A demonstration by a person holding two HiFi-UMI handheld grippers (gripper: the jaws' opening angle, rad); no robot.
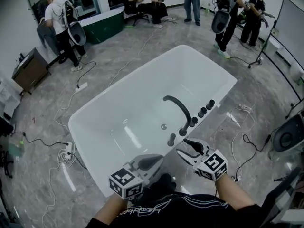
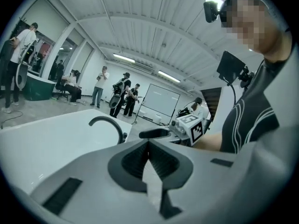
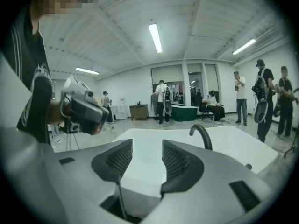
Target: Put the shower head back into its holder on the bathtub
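Observation:
A white bathtub point(image 1: 137, 99) lies in front of me, with a curved black spout point(image 1: 179, 107) and a row of dark knobs point(image 1: 202, 112) along its near right rim. At the near end of that row stands a short dark upright piece point(image 1: 171, 139); I cannot tell whether it is the shower head. My right gripper point(image 1: 184, 146) hovers just right of it, open and empty. My left gripper point(image 1: 159, 158) is shut on nothing above the tub's near corner. The left gripper view shows closed jaws point(image 2: 148, 160) and the spout point(image 2: 108, 125). The right gripper view shows parted jaws point(image 3: 147, 160).
Cables point(image 1: 71, 99) and a power strip point(image 1: 67, 150) lie on the grey floor left of the tub; more cable point(image 1: 247, 141) runs on the right. Several people with equipment stand at the far side of the room point(image 1: 228, 13). A dark green tub point(image 1: 102, 27) sits far left.

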